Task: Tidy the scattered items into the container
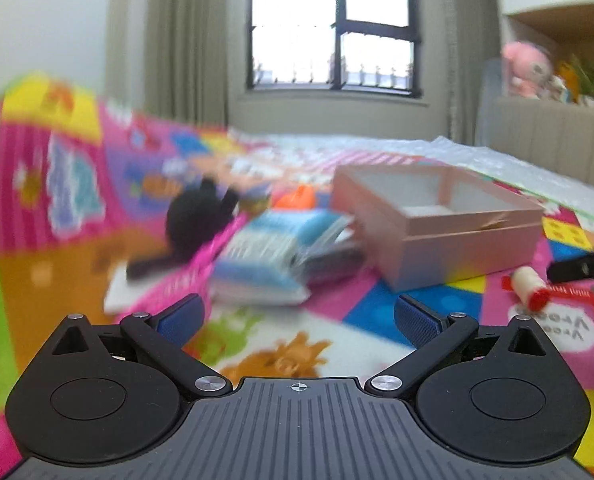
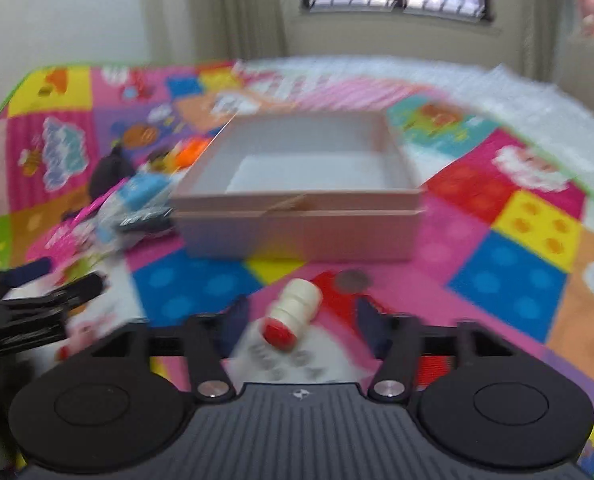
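Note:
An open pink box (image 1: 437, 224) (image 2: 301, 196) stands on a colourful play mat, empty inside. Left of it lies a blurred heap: a blue-and-white packet (image 1: 273, 252) (image 2: 137, 200), a black soft item (image 1: 197, 216) (image 2: 109, 172), an orange piece (image 1: 297, 200) (image 2: 191, 152) and a pink flat item (image 1: 177, 284). A small white bottle with a red cap (image 2: 293, 316) (image 1: 531, 288) lies on the mat. My right gripper (image 2: 301, 320) is open, fingers on either side of the bottle. My left gripper (image 1: 297, 316) is open and empty, short of the heap.
A grey coin-like disc (image 2: 353, 280) lies just past the bottle. Clear plastic sheeting (image 1: 517, 164) covers the far mat. A beige padded wall with plush toys (image 1: 529, 68) stands at the right. The left gripper shows at the left edge of the right wrist view (image 2: 29, 312).

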`<action>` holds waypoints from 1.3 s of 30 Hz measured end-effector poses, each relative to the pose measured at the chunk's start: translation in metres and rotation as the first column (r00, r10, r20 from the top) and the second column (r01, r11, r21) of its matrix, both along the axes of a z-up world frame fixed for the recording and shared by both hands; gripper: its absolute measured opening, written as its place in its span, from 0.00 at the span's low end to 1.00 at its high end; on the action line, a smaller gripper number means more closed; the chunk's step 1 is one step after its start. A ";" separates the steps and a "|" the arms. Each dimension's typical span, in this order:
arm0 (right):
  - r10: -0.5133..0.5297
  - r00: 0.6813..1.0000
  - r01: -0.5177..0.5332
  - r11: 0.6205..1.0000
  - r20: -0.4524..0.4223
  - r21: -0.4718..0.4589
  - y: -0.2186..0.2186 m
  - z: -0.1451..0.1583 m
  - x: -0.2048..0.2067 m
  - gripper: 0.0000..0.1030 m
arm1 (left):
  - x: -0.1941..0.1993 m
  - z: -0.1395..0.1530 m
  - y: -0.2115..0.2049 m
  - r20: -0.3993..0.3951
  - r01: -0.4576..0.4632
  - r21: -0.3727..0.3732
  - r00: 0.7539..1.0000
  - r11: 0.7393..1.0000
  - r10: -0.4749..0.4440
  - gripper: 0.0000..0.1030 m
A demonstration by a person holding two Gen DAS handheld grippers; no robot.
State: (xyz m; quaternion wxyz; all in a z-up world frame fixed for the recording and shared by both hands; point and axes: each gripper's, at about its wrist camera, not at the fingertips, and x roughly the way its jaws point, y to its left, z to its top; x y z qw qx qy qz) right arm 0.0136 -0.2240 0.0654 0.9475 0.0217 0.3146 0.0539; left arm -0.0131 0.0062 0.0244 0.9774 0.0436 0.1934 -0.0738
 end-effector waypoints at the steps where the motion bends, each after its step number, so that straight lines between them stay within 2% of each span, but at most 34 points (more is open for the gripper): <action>1: -0.027 0.999 0.027 1.000 0.043 -0.007 -0.004 -0.004 -0.006 0.75 | 0.001 0.003 -0.006 0.016 0.002 0.030 1.000 1.000 -0.002 1.00; 2: -0.047 0.996 0.048 0.999 0.076 -0.004 -0.009 -0.008 -0.010 0.80 | 0.004 0.006 -0.013 0.021 0.005 0.055 1.000 0.998 -0.006 0.97; 3: -0.063 0.993 0.062 0.998 0.102 0.011 -0.014 -0.012 -0.013 0.81 | 0.009 0.007 -0.019 0.018 0.010 0.079 1.000 0.997 -0.011 0.84; 5: -0.086 0.988 0.079 0.995 0.129 0.061 -0.023 -0.022 -0.016 0.84 | 0.021 0.007 -0.029 0.002 0.012 0.135 1.000 0.991 -0.013 0.72; 7: -0.104 0.985 0.089 0.989 0.135 0.115 -0.033 -0.030 -0.018 0.86 | 0.033 0.003 -0.039 -0.007 0.017 0.198 1.000 0.980 -0.016 0.75; 9: -0.129 0.980 0.101 0.979 0.150 0.177 -0.043 -0.035 -0.021 0.93 | 0.044 -0.002 -0.047 -0.015 0.016 0.262 1.000 0.965 -0.013 0.75; 10: -0.136 0.978 0.103 0.973 0.155 0.207 -0.048 -0.038 -0.022 0.98 | 0.049 -0.005 -0.049 -0.023 0.017 0.281 1.000 0.960 -0.011 0.73; 16: -0.164 0.981 0.118 0.925 0.101 0.360 -0.069 -0.049 -0.016 1.00 | 0.072 -0.017 -0.066 -0.065 0.056 0.374 0.997 0.926 -0.034 0.54; 17: -0.165 0.982 0.118 0.918 0.095 0.379 -0.072 -0.051 -0.015 1.00 | 0.074 -0.017 -0.067 -0.069 0.053 0.384 0.997 0.922 -0.029 0.43; 18: -0.167 0.982 0.118 0.909 0.091 0.400 -0.075 -0.052 -0.015 1.00 | 0.075 -0.018 -0.067 -0.076 0.053 0.387 0.997 0.921 -0.025 0.37; 21: -0.169 0.981 0.112 0.894 0.094 0.435 -0.079 -0.054 -0.016 1.00 | 0.065 -0.015 -0.064 -0.078 0.071 0.377 0.996 0.923 -0.045 0.27; 24: -0.170 0.980 0.110 0.891 0.099 0.441 -0.080 -0.054 -0.017 1.00 | 0.035 -0.009 -0.063 -0.088 0.116 0.359 0.992 0.926 -0.090 0.21; 26: -0.172 0.980 0.109 0.887 0.103 0.448 -0.081 -0.055 -0.018 1.00 | 0.011 -0.004 -0.061 -0.124 0.174 0.304 0.982 0.937 -0.142 0.21; 28: -0.174 0.979 0.109 0.885 0.103 0.452 -0.081 -0.055 -0.018 1.00 | -0.014 0.000 -0.062 -0.160 0.253 0.255 0.963 0.933 -0.218 0.21; 31: -0.174 0.980 0.112 0.887 0.100 0.449 -0.081 -0.055 -0.017 1.00 | -0.036 -0.004 -0.065 -0.184 0.298 0.276 0.949 0.914 -0.255 0.30; 32: -0.174 0.980 0.113 0.887 0.099 0.447 -0.081 -0.055 -0.017 1.00 | -0.036 -0.008 -0.065 -0.185 0.285 0.298 0.954 0.911 -0.238 0.43; 33: -0.174 0.980 0.114 0.888 0.097 0.445 -0.080 -0.055 -0.016 1.00 | -0.033 -0.011 -0.062 -0.175 0.257 0.320 0.962 0.912 -0.210 0.61; 35: -0.173 0.981 0.118 0.892 0.088 0.436 -0.080 -0.055 -0.015 1.00 | -0.023 -0.011 -0.054 -0.138 0.165 0.343 0.983 0.925 -0.124 0.80; 37: -0.170 0.983 0.124 0.900 0.075 0.419 -0.078 -0.055 -0.013 1.00 | -0.011 -0.010 -0.045 -0.093 0.047 0.366 0.996 0.930 -0.014 0.83; 39: -0.165 0.985 0.130 0.913 0.059 0.386 -0.073 -0.054 -0.009 1.00 | 0.004 -0.011 -0.035 -0.049 -0.081 0.385 0.993 0.919 0.107 0.92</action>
